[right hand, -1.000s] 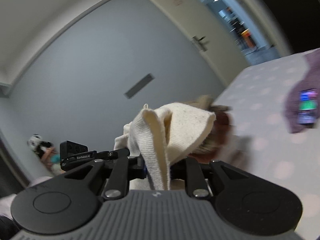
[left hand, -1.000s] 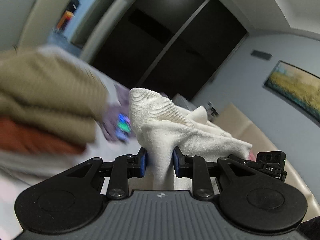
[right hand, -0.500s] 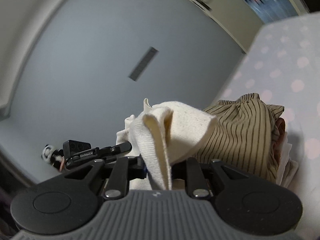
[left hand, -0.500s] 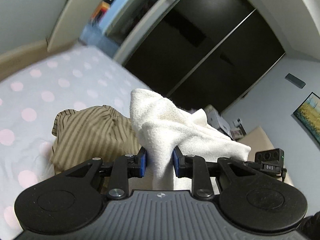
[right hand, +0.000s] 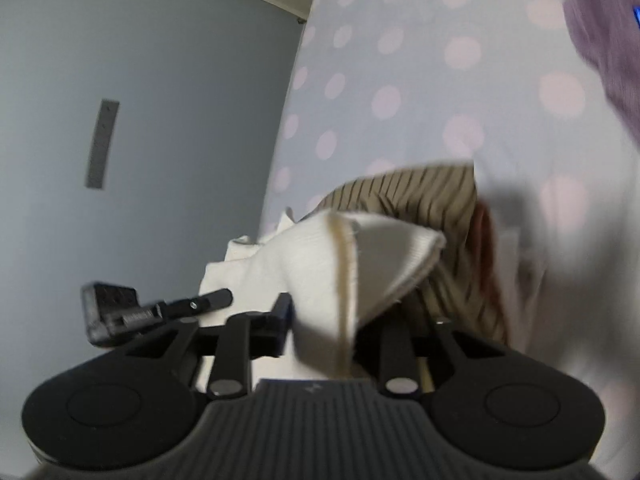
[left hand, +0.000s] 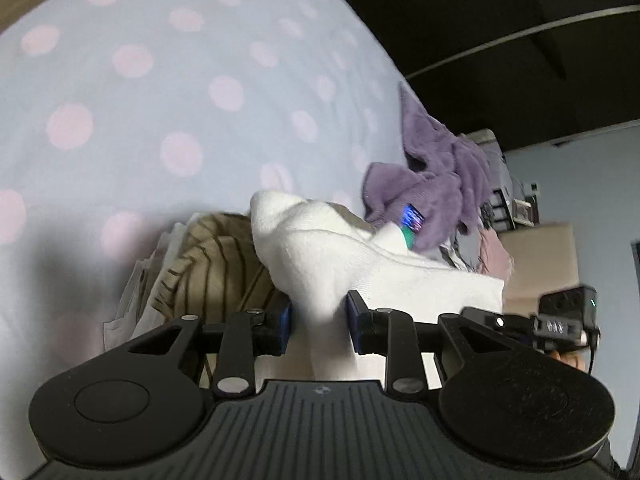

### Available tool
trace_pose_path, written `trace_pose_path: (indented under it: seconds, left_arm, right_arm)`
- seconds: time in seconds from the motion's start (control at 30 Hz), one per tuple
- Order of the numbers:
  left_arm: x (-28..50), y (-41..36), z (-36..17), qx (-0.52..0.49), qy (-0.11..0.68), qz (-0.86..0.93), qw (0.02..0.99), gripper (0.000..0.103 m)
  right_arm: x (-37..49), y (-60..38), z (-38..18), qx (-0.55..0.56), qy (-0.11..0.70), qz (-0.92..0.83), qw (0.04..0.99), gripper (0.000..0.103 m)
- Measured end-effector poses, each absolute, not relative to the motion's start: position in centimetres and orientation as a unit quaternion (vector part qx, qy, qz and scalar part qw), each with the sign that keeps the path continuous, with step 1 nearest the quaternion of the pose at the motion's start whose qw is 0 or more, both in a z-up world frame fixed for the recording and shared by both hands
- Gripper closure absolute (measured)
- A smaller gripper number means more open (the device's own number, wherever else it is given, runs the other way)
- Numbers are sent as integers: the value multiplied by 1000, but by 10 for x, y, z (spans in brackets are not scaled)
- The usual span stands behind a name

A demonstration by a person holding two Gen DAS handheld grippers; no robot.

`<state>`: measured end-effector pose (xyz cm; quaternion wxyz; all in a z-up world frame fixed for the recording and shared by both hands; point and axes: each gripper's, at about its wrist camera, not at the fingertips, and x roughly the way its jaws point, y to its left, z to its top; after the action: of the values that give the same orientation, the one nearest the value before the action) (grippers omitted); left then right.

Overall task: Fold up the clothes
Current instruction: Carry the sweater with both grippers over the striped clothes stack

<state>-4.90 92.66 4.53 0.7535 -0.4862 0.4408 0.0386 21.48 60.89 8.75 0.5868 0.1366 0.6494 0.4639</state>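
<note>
Left gripper (left hand: pixel 318 320) pinching a folded cream knit garment (left hand: pixel 320 256), right gripper (right hand: pixel 320 320) jaws just opening around its other end, garment hanging over a tan striped folded pile (right hand: pixel 432 200) on the polka-dot bedspread (left hand: pixel 160 80), crumpled purple fleece (left hand: pixel 440 184) lying beyond

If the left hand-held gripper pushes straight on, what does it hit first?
Past the white cloth between its fingers, the left hand-held gripper would likely meet the striped garment on the pile first; depth is unclear.
</note>
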Motion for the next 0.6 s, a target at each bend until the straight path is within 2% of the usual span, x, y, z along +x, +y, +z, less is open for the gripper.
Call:
trace_pose_path:
  seconds: [0.07, 0.13, 0.17, 0.37, 0.6]
  left_arm:
    - [-55, 931, 44, -499, 423, 46, 755, 73]
    - [-64, 933, 48, -510, 407, 56, 755, 73]
    - [-69, 933, 54, -505, 401, 62, 762, 73]
    - [-91, 928, 96, -469, 348, 67, 809, 73]
    - [-64, 908, 90, -409, 393, 79, 820, 73]
  right_arm:
    - [213, 609, 90, 106, 627, 477, 607, 56]
    - [211, 600, 101, 78, 598, 488, 632, 45]
    - [208, 592, 108, 63, 582, 493, 644, 43]
    - [201, 562, 139, 24, 493, 512, 703, 43]
    - [218, 590, 136, -9, 453, 536, 713, 43]
